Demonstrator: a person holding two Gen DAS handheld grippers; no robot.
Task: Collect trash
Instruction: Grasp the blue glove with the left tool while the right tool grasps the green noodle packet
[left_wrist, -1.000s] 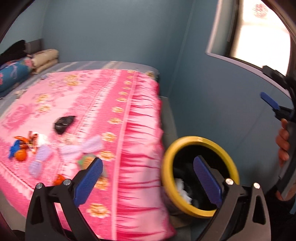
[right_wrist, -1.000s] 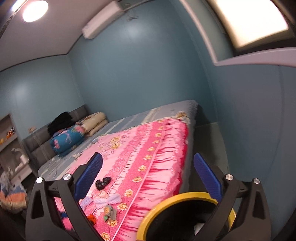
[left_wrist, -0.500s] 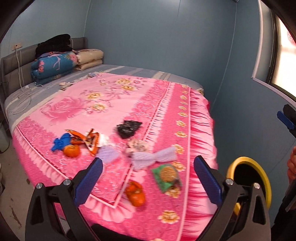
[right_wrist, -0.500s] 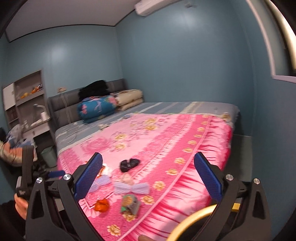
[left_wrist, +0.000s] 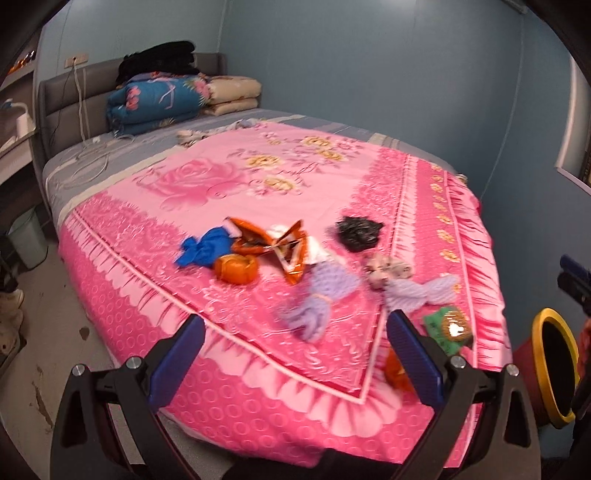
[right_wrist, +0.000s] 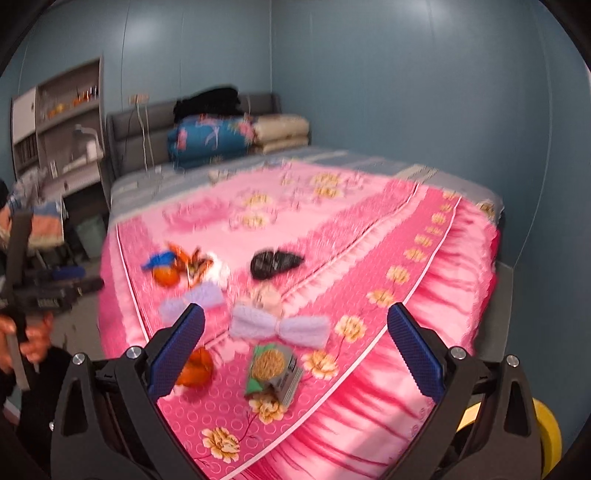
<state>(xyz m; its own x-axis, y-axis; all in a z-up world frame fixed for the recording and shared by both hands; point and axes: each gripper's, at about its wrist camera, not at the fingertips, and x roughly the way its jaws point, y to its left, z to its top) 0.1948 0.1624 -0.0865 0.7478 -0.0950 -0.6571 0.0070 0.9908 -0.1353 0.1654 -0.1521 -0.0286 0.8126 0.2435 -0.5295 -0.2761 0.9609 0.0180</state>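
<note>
Trash lies on the pink bedspread (left_wrist: 221, 192): an orange snack wrapper (left_wrist: 280, 245), a blue scrap (left_wrist: 205, 249), an orange peel (left_wrist: 236, 269), a black bag (left_wrist: 358, 232), lilac wrappers (left_wrist: 325, 295), a green biscuit packet (left_wrist: 448, 328) and an orange piece (left_wrist: 397, 371) near the bed's foot. The yellow-rimmed bin (left_wrist: 554, 362) stands on the floor at the right. My left gripper (left_wrist: 295, 354) is open and empty above the bed's foot. My right gripper (right_wrist: 295, 347) is open and empty over the biscuit packet (right_wrist: 275, 369) and lilac wrapper (right_wrist: 280, 326). The bin's rim (right_wrist: 546, 435) shows low right.
Folded quilts (left_wrist: 166, 99) and black clothes (left_wrist: 159, 61) lie at the headboard. White cables (left_wrist: 92, 162) trail on the grey sheet. A pale green bin (left_wrist: 27, 236) and a desk stand left of the bed. Blue walls close the right side.
Both grippers have swung left, away from the yellow bin and over the foot of the bed. The trash pile now fills both views. Both stay open and empty.
</note>
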